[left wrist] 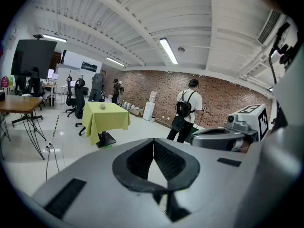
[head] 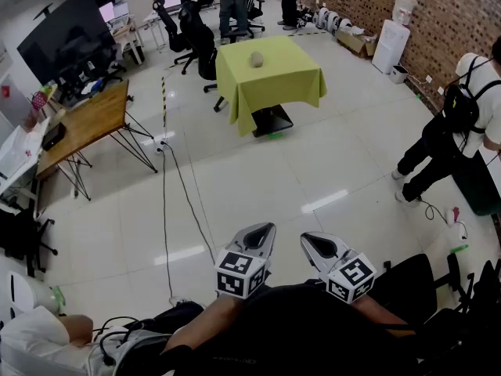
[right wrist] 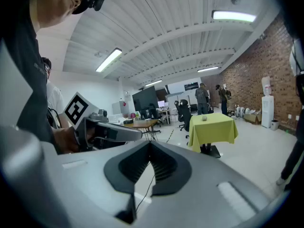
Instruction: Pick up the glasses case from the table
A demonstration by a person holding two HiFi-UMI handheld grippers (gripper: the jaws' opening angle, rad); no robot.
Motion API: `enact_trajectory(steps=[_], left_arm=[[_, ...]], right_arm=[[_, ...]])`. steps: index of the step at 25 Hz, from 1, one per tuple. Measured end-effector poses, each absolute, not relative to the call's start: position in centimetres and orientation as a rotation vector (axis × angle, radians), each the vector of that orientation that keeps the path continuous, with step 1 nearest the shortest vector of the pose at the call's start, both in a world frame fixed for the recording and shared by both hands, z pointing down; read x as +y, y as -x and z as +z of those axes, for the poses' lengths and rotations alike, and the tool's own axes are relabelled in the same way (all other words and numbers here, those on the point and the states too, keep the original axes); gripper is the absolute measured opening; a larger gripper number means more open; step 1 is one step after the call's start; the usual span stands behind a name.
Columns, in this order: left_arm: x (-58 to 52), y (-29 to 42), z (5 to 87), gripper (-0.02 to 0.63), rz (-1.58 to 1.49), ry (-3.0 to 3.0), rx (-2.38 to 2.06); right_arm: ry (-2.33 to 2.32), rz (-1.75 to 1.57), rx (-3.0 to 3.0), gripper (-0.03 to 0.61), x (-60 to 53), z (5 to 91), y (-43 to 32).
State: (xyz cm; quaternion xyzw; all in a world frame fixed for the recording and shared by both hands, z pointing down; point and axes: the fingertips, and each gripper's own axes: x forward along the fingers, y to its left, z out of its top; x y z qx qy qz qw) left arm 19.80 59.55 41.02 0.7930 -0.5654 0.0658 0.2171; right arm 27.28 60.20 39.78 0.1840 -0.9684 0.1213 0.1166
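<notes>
Glasses case (head: pixel 257 59), where is it now; I see only a small pale thing far ahead? (Learner)

Yes, that is it; it lies alone on the table (head: pixel 293 84) with the yellow-green cloth, near the middle of the top, well apart from us across the open floor. (Guide)

And the grippers? (Learner)

Both are held low, close to the body, side by side; the left gripper (head: pixel 266 228) has its jaws together with nothing between them, and the right gripper (head: pixel 307 240) is the same, closed and empty. (Guide)

So which step is this? (Learner)

I judge it is the approach; nothing of the pick is done yet. Walk first; mind the cable (head: pixel 164 202) on the floor at the left and the person with a backpack (head: pixel 462 108) at the right; the way between them looks free. Choose one gripper and spread its jaws before it comes over the cloth, not when it is already above the case. From here the case is too small to tell its exact shape; it seems rounded, so it may slip. I would take it across the narrow side, at the middle, with the pads low near the cloth; close gently, then lift straight up, so that the cloth is not dragged with it. (Guide)
</notes>
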Motion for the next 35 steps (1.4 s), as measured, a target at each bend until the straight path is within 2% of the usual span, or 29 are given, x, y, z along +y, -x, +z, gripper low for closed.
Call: enact_trajectory(steps=[16,25,35], left_arm=[[56.3,-20.6,41.7,0.009,0.19,-2.157,-1.629],[49.6,-25.3,40.7,0.008,0.232,-2.181,-1.614],[44.8,-30.0,41.2,0.009,0.256,-2.183,-1.629]], right_arm=[[-0.543,0.425,-2.858,0.003,56.1,41.0,-29.8],[-0.528,0.399,-2.9,0.003,48.6,39.1,-33.7],[-0.45,0.486,-2.897,0.003,44.6,41.4,-36.6]])
